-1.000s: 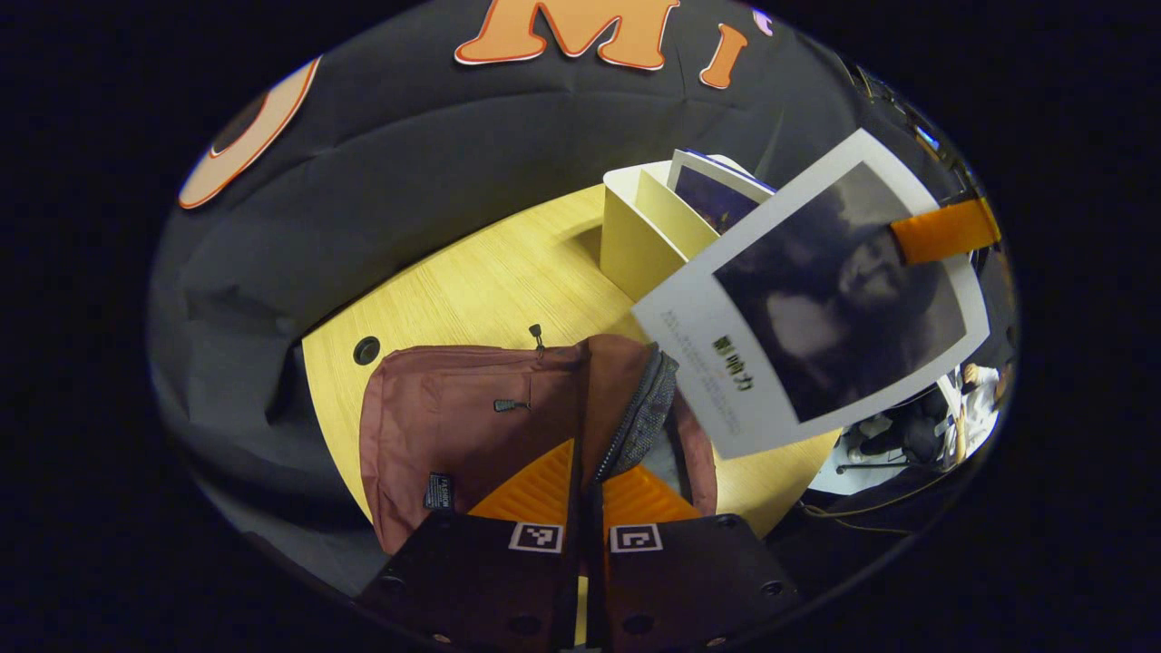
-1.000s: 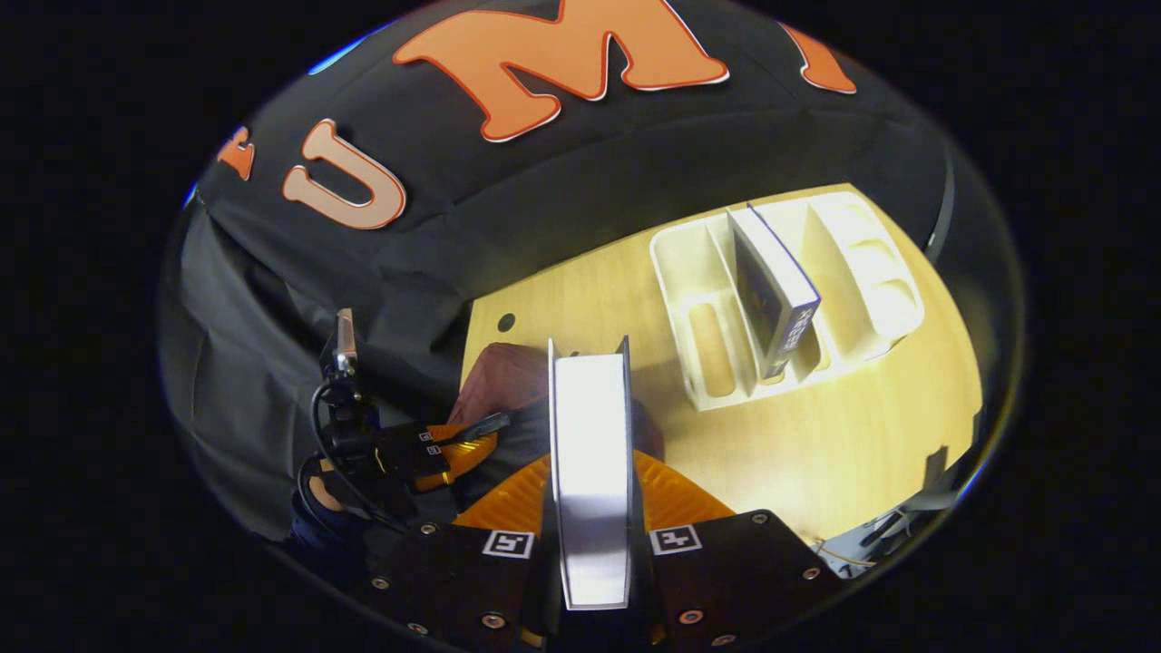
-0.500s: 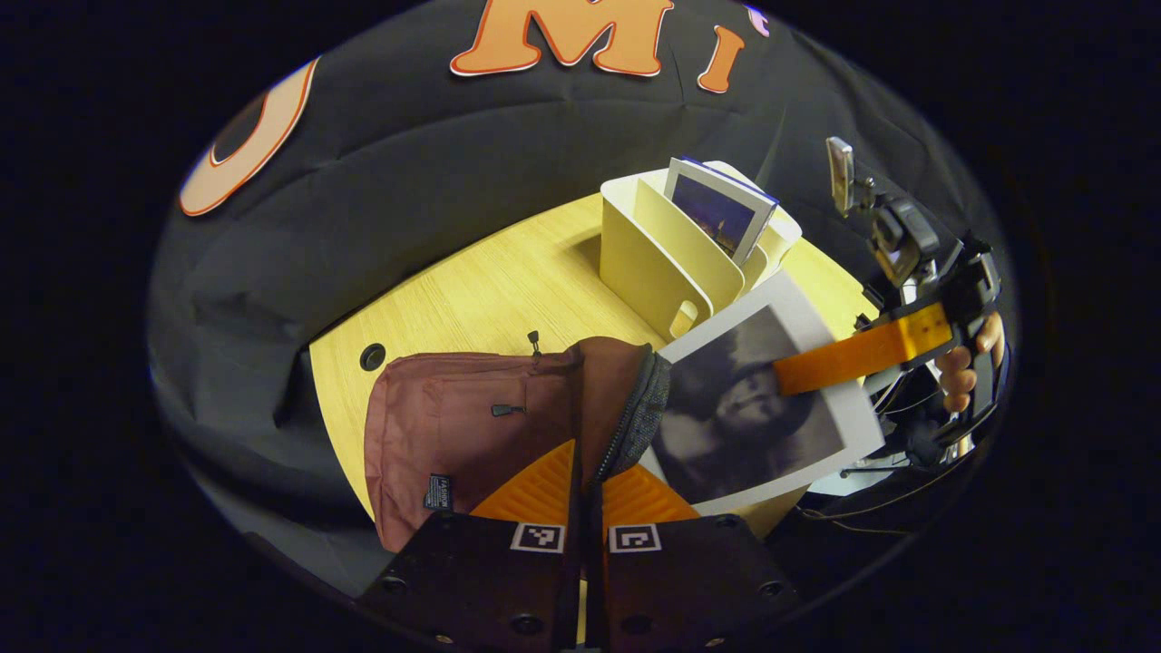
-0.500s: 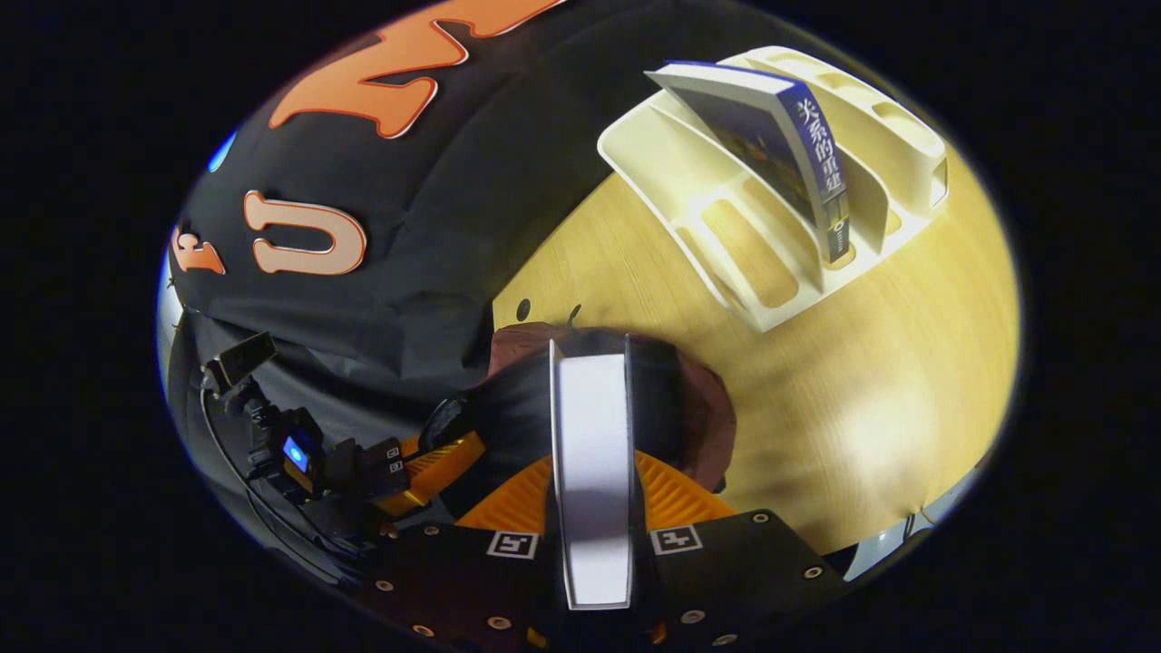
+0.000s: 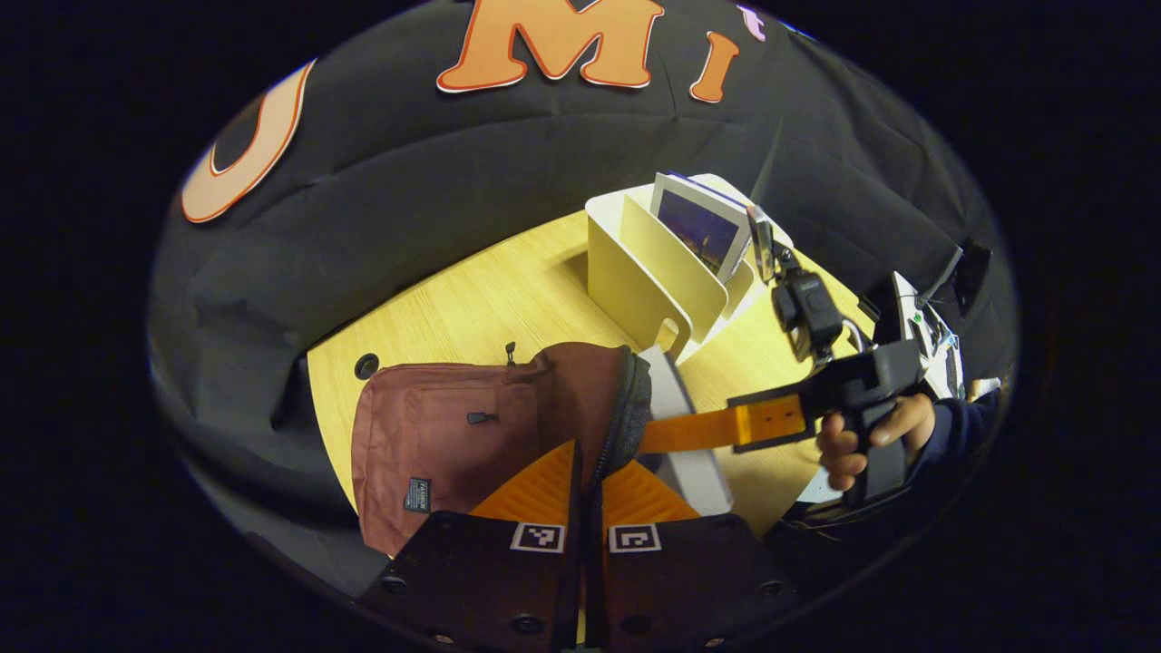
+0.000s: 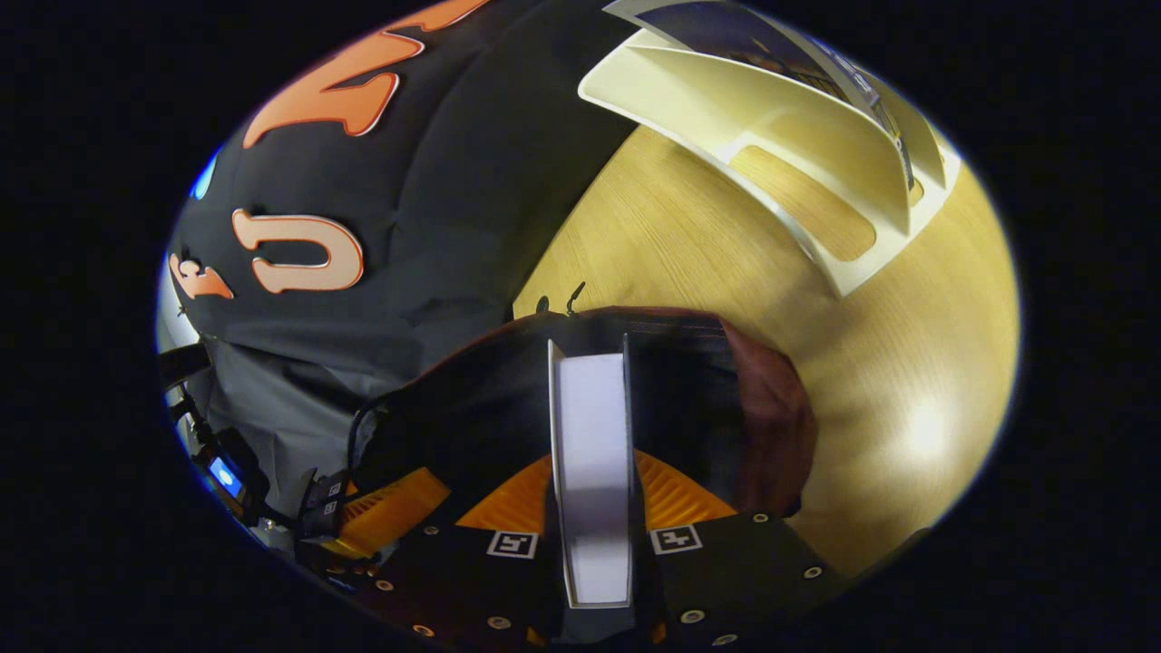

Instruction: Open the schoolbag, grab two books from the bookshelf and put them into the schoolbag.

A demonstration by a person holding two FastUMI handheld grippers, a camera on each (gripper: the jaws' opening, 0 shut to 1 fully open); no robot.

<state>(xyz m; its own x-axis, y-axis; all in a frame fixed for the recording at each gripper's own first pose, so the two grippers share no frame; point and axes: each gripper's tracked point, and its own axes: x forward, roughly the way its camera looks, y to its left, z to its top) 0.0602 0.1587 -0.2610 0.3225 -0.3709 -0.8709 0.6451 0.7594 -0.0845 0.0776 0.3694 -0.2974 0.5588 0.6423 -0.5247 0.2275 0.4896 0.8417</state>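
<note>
While clamped in right gripper (image 6: 590, 508), book (image 6: 591, 453) halfway inside schoolbag (image 5: 453, 435); left gripper (image 5: 580, 494) clenched on bag rim.

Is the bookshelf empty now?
No: in the left gripper view one book stands in the bookshelf on the table.

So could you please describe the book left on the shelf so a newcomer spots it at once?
On the wooden table, behind the reddish schoolbag, stands a cream slotted bookshelf. The book leans in one slot, its dark blue cover white-edged; the neighbouring slot in front is bare.
</note>
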